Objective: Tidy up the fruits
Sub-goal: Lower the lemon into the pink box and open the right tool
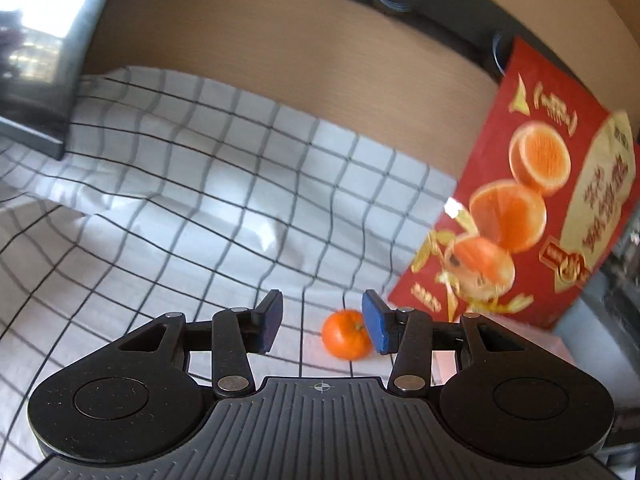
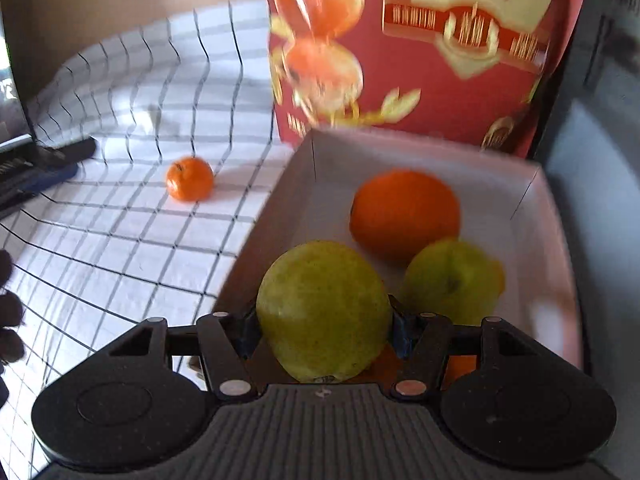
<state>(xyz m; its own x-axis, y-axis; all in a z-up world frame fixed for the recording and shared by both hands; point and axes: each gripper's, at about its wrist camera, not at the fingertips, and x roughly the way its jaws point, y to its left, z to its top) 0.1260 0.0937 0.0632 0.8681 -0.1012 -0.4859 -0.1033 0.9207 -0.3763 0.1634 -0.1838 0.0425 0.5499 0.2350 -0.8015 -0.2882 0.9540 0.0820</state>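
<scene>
A small tangerine (image 1: 346,334) lies on the checked cloth, just ahead of my open left gripper (image 1: 324,326) and close to its right blue pad (image 1: 374,326). It also shows in the right wrist view (image 2: 189,178). My right gripper (image 2: 324,320) is shut on a green pear (image 2: 323,310) and holds it above the near end of a white box (image 2: 532,216). In the box lie an orange (image 2: 404,212) and a second green fruit (image 2: 452,280).
The box's red lid (image 1: 532,200) with orange pictures stands upright behind the box (image 2: 440,48). The checked cloth (image 1: 180,200) covers the table. A dark laptop or screen (image 1: 36,60) stands at the far left. A tan wall is behind.
</scene>
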